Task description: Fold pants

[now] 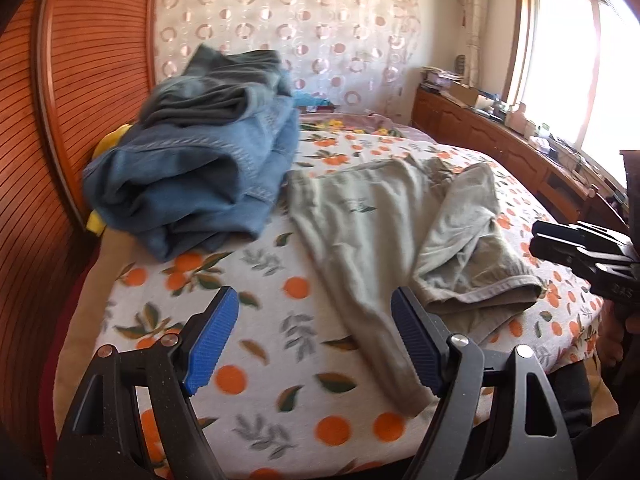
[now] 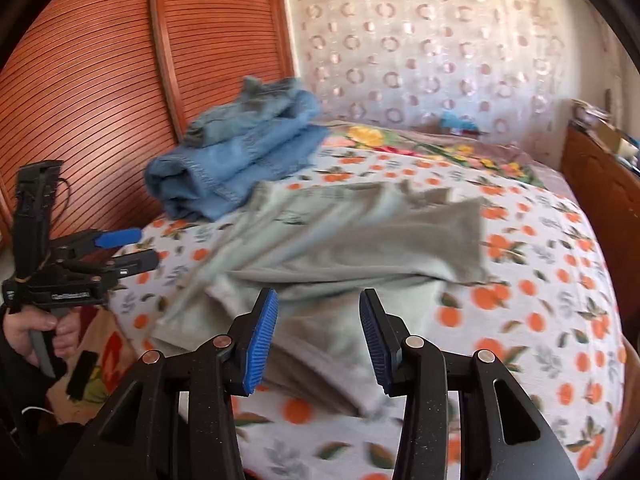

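Note:
Grey-green pants (image 1: pixel 384 220) lie on the bed's orange-print blanket (image 1: pixel 280 320), waistband far, one leg running toward me and the other folded back across it. They also show in the right wrist view (image 2: pixel 340 240). My left gripper (image 1: pixel 316 340) is open and empty, hovering above the blanket beside the near leg's cuff. My right gripper (image 2: pixel 318 344) is open and empty, above the folded leg's hem. The left gripper shows at the left of the right wrist view (image 2: pixel 128 248); the right one shows at the right edge of the left wrist view (image 1: pixel 536 240).
A pile of folded blue jeans (image 1: pixel 200 168) sits at the bed's far left against the wooden slatted headboard (image 1: pixel 48 160). A patterned curtain (image 1: pixel 300 20) hangs behind. A wooden sideboard (image 1: pixel 500 140) with clutter runs under the window on the right.

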`<action>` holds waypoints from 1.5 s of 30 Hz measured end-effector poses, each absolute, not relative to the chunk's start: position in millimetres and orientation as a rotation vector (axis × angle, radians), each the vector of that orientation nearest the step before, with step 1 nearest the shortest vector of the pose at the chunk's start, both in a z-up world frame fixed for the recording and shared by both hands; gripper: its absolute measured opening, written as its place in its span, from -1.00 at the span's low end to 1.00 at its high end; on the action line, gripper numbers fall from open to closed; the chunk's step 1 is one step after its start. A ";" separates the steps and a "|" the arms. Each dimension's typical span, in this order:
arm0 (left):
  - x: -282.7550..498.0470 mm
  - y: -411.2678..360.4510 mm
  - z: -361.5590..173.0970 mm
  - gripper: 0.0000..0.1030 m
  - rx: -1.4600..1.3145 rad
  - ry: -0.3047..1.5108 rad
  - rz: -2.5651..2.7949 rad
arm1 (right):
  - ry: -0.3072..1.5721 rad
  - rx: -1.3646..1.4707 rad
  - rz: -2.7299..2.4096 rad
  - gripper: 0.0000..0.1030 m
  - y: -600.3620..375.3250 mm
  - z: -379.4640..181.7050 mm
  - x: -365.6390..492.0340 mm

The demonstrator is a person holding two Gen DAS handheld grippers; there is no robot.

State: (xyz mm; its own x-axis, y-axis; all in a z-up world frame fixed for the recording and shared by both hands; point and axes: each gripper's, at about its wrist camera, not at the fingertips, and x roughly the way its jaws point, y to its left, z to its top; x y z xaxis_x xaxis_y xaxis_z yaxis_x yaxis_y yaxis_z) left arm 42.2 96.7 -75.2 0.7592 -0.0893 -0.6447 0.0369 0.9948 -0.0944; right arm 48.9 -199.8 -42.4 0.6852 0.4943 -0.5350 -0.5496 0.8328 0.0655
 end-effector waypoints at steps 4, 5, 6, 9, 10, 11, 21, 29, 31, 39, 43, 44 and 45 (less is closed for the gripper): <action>53.6 79.8 -74.7 0.55 -0.066 0.708 -0.119 | 0.574 -0.090 0.504 -0.14 -224.1 -41.6 65.4; 57.2 75.8 -75.6 0.55 -0.062 0.712 -0.130 | 0.578 -0.093 0.484 -0.14 -229.3 -41.6 70.2; 60.0 71.9 -76.1 0.55 -0.059 0.714 -0.142 | 0.583 -0.098 0.464 -0.14 -234.0 -42.3 75.7; 67.1 62.2 -78.9 0.40 -0.065 0.726 -0.185 | 0.607 -0.116 0.422 -0.14 -242.2 -45.0 89.4; 69.0 60.0 -80.6 0.31 -0.075 0.736 -0.197 | 0.620 -0.121 0.414 -0.14 -243.2 -46.7 93.6; 71.8 57.4 -82.2 0.26 -0.084 0.747 -0.208 | 0.640 -0.130 0.411 -0.14 -243.3 -49.4 97.9; 80.0 42.8 -94.6 -0.19 -0.085 0.800 -0.259 | 0.685 -0.174 0.457 -0.14 -225.7 -49.2 125.1; 81.0 36.9 -103.1 -0.52 -0.073 0.817 -0.276 | 0.712 -0.200 0.482 -0.46 -221.9 -57.1 154.0; 79.9 36.4 -103.9 -0.68 -0.078 0.813 -0.286 | 0.709 -0.215 0.490 -0.86 -223.7 -57.7 150.4; 65.7 35.5 -87.8 -0.83 -0.106 0.759 -0.312 | 0.602 -0.169 0.488 -0.97 -237.9 -28.8 143.0; 56.0 37.3 -76.8 -0.83 -0.113 0.728 -0.319 | 0.544 -0.172 0.503 -0.97 -236.5 -2.8 140.4; 53.7 37.2 -74.9 -0.83 -0.107 0.721 -0.318 | 0.532 -0.179 0.509 -0.97 -233.6 2.3 140.6; 52.3 37.3 -73.9 -0.83 -0.103 0.718 -0.318 | 0.519 -0.186 0.515 -0.98 -229.5 7.8 141.3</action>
